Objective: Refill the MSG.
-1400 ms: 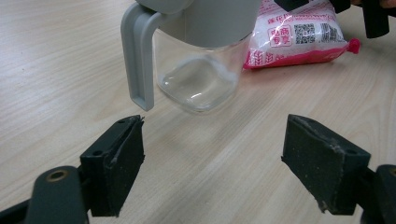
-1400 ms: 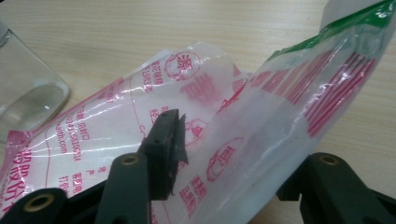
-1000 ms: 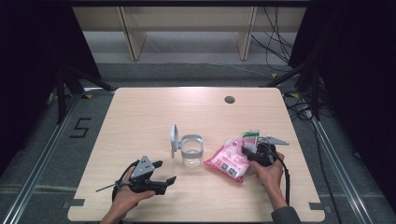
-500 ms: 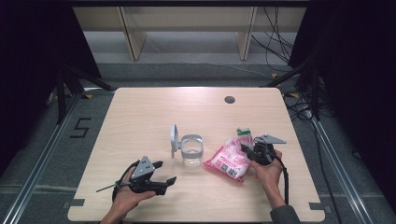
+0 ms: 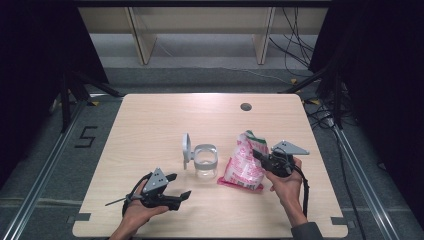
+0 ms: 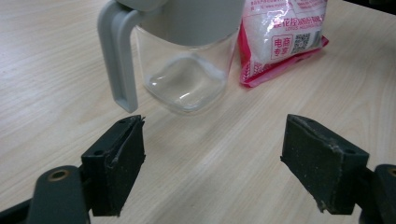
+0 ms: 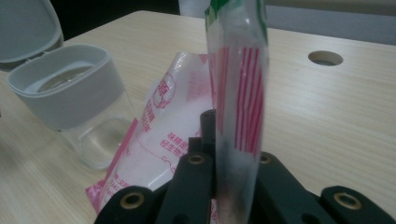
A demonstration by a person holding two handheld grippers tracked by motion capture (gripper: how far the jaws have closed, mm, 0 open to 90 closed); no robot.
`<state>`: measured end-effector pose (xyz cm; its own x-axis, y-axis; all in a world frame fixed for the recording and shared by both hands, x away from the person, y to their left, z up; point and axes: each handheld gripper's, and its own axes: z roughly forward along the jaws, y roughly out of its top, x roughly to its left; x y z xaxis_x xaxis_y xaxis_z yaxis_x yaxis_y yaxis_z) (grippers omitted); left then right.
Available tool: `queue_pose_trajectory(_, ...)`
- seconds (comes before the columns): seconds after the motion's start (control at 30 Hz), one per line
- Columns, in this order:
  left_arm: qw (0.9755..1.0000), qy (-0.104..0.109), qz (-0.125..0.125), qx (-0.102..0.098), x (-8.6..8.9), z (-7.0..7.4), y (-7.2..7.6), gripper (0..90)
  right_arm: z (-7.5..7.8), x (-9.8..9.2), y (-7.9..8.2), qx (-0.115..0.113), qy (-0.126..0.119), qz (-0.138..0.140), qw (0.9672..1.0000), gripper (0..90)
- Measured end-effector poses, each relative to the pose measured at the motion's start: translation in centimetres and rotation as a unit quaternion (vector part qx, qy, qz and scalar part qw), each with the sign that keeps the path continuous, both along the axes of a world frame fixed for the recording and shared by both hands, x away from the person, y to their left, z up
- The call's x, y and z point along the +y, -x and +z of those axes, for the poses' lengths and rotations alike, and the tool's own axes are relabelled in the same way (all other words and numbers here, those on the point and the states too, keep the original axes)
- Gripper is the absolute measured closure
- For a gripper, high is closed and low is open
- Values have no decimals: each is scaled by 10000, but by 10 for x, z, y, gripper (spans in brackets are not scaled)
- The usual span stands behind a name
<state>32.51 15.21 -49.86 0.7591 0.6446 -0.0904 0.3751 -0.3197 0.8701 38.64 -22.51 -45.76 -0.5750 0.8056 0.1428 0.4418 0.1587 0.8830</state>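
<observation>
High view first: a pale wooden table (image 5: 150,125) with a clear glass jar (image 5: 205,162) near the middle, its grey lid (image 5: 186,148) flipped up on the left side, and a pink-and-white bag (image 5: 244,162) just to the jar's right. The left gripper (image 5: 176,189) lies low near the front edge, cradled in the left hand (image 5: 140,212), jaws pointing right towards the jar and spread apart, empty. The right gripper (image 5: 256,154) sits in the right hand (image 5: 286,187), pinching the bag's upper right edge. Left gripper view now: both black pads (image 6: 322,161) stand wide, nothing between them, and here the jar's (image 6: 187,70) empty glass bottom and grey hinge arm (image 6: 119,56) show up close, bag (image 6: 280,37) behind. Right gripper view: jaws clamped tight on the bag's (image 7: 236,102) sealed clear edge, which stands upright, a detail unreadable from above; the jar (image 7: 70,98) sits left, open.
</observation>
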Motion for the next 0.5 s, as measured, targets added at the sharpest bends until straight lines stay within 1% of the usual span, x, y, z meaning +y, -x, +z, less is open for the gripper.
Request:
queue_pose_trajectory(0.03, 10000, -22, -1, -13, -2, 0, 0, 208, 1, 1, 0, -51, 4, 16, 10000, 900)
queue_pose_trajectory(0.07, 10000, 50, -26, 4, -4, -1, 1, 209, 2, 0, -1, -160, 74, 117, 9998, 900)
queue_pose_trajectory(0.1, 10000, 2, -89, 1, -5, -1, 1, 209, 4, 2, 1, -164, 30, 90, 9998, 900)
queue_pose_trajectory(0.13, 9999, 12, -114, -37, -7, -1, 1, 210, 6, 3, 1, -226, 16, 176, 9996, 900)
queue_pose_trajectory(0.17, 9999, -52, -139, -61, -8, 0, 1, 210, 9, 6, 5, -138, -68, 126, 9998, 900)
queue_pose_trajectory(0.2, 9999, 19, -151, -19, -11, 0, 2, 210, 11, 5, 3, -370, 76, 253, 9990, 900)
queue_pose_trajectory(0.23, 9999, 5, -165, -10, -12, 0, 2, 210, 13, 7, 5, -337, 17, 239, 9991, 900)
queue_pose_trajectory(0.27, 9998, -13, -198, 5, -13, 0, 2, 211, 15, 8, 4, -564, 102, 367, 9977, 900)
queue_pose_trajectory(0.3, 9997, -46, -241, -63, -15, -1, 2, 211, 18, 11, 8, -407, 68, 295, 9987, 900)
queue_pose_trajectory(0.33, 9997, -47, -244, 0, -16, -1, 2, 211, 19, 13, 8, -470, 17, 320, 9984, 900)
queue_pose_trajectory(0.37, 9997, -43, -223, 13, -17, -2, 2, 211, 20, 13, 9, -515, 88, 346, 9980, 900)
queue_pose_trajectory(0.4, 9997, -40, -241, 30, -18, -2, 2, 211, 21, 14, 9, -546, 93, 366, 9978, 900)
queue_pose_trajectory(0.43, 9997, -29, -263, 13, -19, -2, 2, 211, 21, 15, 10, -539, 41, 384, 9978, 900)
queue_pose_trajectory(0.47, 9994, -114, -327, -89, -20, -2, 1, 211, 22, 15, 9, -663, 112, 413, 9969, 900)
queue_pose_trajectory(0.5, 9996, -86, -280, 25, -21, -2, 2, 212, 23, 17, 9, -594, 39, 478, 9971, 900)
